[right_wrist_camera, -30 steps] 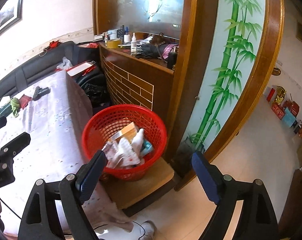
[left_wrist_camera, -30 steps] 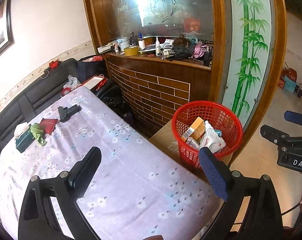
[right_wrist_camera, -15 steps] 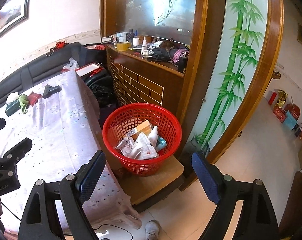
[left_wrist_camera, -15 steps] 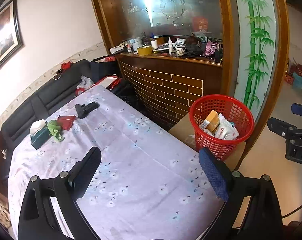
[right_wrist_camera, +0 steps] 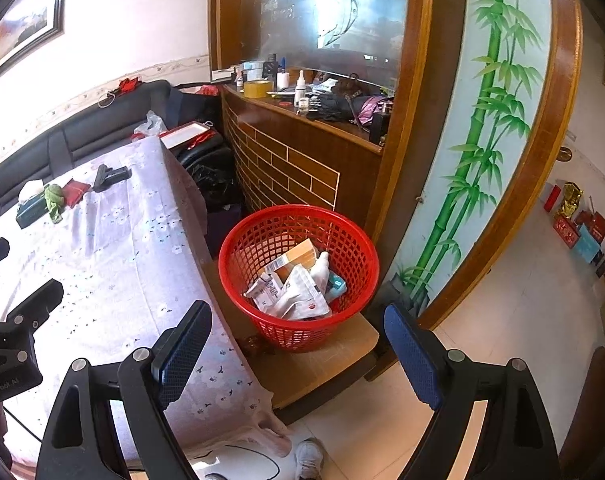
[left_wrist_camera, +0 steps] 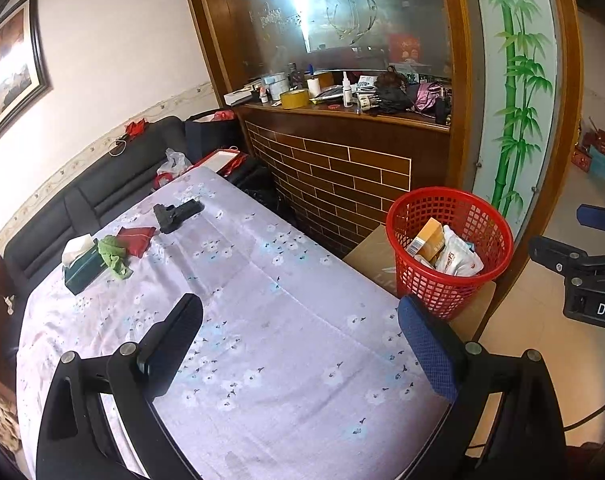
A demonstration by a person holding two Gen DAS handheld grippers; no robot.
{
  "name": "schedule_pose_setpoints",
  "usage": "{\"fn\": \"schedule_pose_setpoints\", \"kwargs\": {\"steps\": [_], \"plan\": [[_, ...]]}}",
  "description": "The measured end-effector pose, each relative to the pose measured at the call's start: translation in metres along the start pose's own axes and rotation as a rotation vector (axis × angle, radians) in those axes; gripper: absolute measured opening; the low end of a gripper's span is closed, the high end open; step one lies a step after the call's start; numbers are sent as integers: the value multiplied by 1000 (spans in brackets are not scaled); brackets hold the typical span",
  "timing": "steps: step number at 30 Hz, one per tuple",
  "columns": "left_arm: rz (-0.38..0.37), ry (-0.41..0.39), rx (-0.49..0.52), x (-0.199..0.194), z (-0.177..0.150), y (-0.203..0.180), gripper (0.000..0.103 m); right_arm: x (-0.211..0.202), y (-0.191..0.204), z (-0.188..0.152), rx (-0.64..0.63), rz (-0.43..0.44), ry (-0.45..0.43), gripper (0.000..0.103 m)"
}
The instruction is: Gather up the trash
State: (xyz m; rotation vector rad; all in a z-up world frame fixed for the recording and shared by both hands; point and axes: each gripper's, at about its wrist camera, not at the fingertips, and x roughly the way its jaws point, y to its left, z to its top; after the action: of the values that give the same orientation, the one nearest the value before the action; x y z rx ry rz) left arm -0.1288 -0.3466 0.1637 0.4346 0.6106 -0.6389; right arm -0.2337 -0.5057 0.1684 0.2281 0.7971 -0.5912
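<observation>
Trash (right_wrist_camera: 298, 280) inside red basket (right_wrist_camera: 342, 240), beyond empty, wide-apart right gripper (right_wrist_camera: 298, 344) and left gripper (left_wrist_camera: 300, 340); farther off than before.

A table under a pale lilac floral cloth (left_wrist_camera: 262, 320) carries a dark green tissue box (left_wrist_camera: 80, 268), a crumpled green rag (left_wrist_camera: 114, 254) resting against it, a flat red pouch (left_wrist_camera: 136, 236) just beside, and a black pistol-shaped object (left_wrist_camera: 176, 214) near the far end. A black sofa (left_wrist_camera: 102, 188) runs along the wall behind. The brown brick-patterned wooden counter (left_wrist_camera: 334, 168) holds a roll of yellow tape (left_wrist_camera: 294, 99) and a small white bottle (left_wrist_camera: 346, 90). A green bamboo painted panel (right_wrist_camera: 474, 128) stands at the right.
</observation>
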Motion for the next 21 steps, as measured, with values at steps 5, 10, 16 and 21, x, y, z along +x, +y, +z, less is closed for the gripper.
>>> {"fn": "schedule_pose_setpoints", "kwargs": {"steps": [5, 10, 16, 21], "plan": [[1, 3, -23, 2, -1, 6, 97, 2, 7, 3, -19, 4, 4, 91], [1, 9, -35, 4, -2, 9, 97, 3, 14, 5, -42, 10, 9, 91], [0, 11, -43, 5, -3, 11, 97, 3, 17, 5, -49, 13, 13, 91], [0, 11, -40, 5, -3, 11, 97, 3, 18, 6, -49, 13, 16, 91]]}}
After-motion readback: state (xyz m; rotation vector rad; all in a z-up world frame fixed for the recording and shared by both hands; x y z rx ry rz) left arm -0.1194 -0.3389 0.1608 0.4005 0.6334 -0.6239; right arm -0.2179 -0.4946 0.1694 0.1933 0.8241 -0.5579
